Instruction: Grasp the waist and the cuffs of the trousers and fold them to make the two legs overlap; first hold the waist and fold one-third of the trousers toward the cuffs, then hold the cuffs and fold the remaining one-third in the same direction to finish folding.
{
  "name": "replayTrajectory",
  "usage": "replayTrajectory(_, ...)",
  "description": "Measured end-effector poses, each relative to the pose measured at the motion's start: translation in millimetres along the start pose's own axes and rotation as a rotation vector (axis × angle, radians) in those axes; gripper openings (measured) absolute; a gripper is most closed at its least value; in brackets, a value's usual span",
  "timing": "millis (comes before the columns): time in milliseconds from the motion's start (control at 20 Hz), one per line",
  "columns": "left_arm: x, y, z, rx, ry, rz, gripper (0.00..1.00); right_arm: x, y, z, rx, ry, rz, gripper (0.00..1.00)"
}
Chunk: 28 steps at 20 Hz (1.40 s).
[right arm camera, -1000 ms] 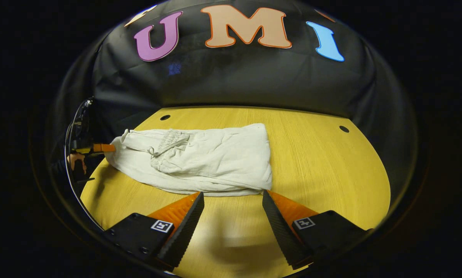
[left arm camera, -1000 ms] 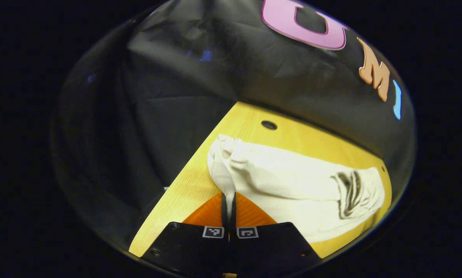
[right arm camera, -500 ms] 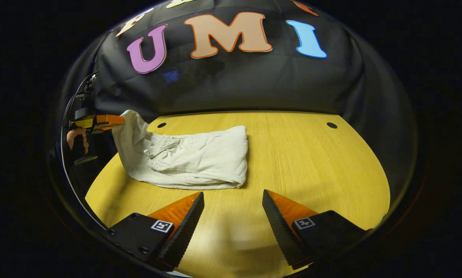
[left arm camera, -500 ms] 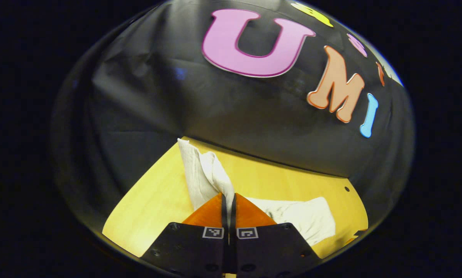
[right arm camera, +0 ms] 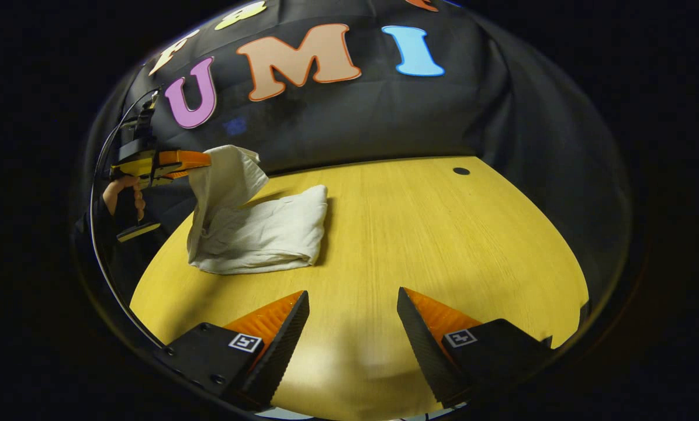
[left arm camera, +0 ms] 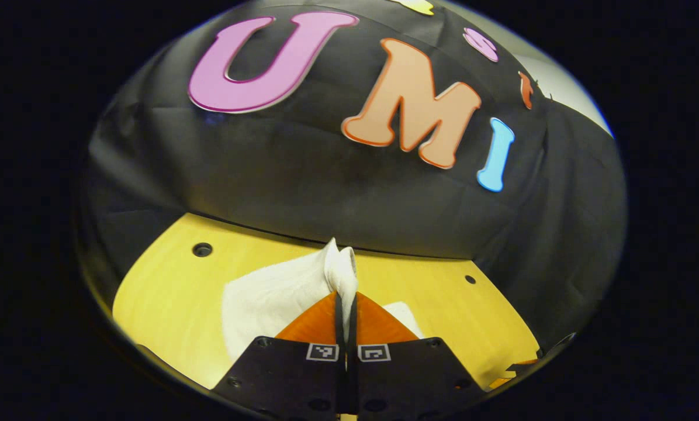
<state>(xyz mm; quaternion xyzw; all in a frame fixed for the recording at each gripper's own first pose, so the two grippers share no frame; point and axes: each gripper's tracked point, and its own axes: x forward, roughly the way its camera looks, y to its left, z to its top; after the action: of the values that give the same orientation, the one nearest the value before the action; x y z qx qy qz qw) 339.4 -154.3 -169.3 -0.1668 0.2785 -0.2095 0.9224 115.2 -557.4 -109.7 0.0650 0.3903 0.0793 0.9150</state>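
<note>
Cream trousers (right arm camera: 256, 231) lie partly folded at the far left of the yellow worktop (right arm camera: 431, 245). Left tool (left arm camera: 346, 301) is clamped on one end of the cloth, lifted above the pile. Right tool (right arm camera: 352, 310) is spread apart, empty, hovering near the front edge. To fold well, carry the raised end rightward over the pile, lower flat and line up edges before release. Worktop holes (right arm camera: 460, 171) sit well apart; nothing blocks.

Pale trousers (right arm camera: 262, 234) laid on yellow surface (right arm camera: 431, 234), one end lifted by left gripper (right arm camera: 208, 159), right gripper (right arm camera: 352, 318) fingers spread apart
</note>
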Motion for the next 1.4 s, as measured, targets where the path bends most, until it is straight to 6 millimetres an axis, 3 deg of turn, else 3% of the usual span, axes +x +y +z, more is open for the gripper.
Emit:
replayTrajectory(150, 25, -39, -40, 0.042, 0.073, -0.034, 0.0, -11, -22, -17, 0.022, 0.022, -0.031, 0.97)
replayTrajectory(250, 39, -62, -77, 0.095, 0.13, -0.037, 0.0, -19, -33, -26, 0.04, 0.03, -0.046, 0.93)
replayTrajectory(300, 43, -68, -97, 0.125, 0.159, -0.032, 0.0, -24, -35, -30, 0.047, 0.033, -0.051, 0.97)
replayTrajectory(550, 44, -64, -169, 0.233, 0.275, 0.029, 0.0, -29, -43, -32, 0.037, 0.041, -0.042, 0.93)
replayTrajectory(750, 47, -67, -184, 0.213, 0.251, 0.053, 0.04, -21, -38, -18, 0.001, 0.031, 0.003, 0.97)
replayTrajectory(850, 41, -77, -177, 0.186, 0.226, 0.031, 0.27, -17, -32, -9, -0.018, 0.021, 0.037, 0.97)
replayTrajectory(900, 35, -79, -168, 0.186, 0.202, 0.041, 0.46, -14, -30, -3, -0.031, 0.013, 0.047, 0.97)
replayTrajectory(950, 25, -78, -157, 0.191, 0.166, 0.056, 0.54, -11, -23, 10, -0.052, -0.008, 0.064, 0.97)
replayTrajectory(1000, 9, -76, -136, 0.208, 0.11, 0.086, 0.74, -9, -15, 23, -0.07, -0.029, 0.078, 0.93)
replayTrajectory(1050, -8, -70, -115, 0.225, 0.048, 0.118, 1.0, -9, -3, 43, -0.093, -0.072, 0.09, 0.97)
replayTrajectory(1100, -24, -65, -97, 0.23, 0.002, 0.134, 0.94, -8, 8, 62, -0.104, -0.111, 0.094, 0.97)
replayTrajectory(1200, -55, -54, -65, 0.231, -0.074, 0.149, 0.94, -5, 37, 105, -0.107, -0.212, 0.107, 0.97)
replayTrajectory(1400, -125, -6, 1, 0.245, -0.185, 0.205, 0.94, -17, 93, 161, -0.064, -0.338, 0.127, 0.97)
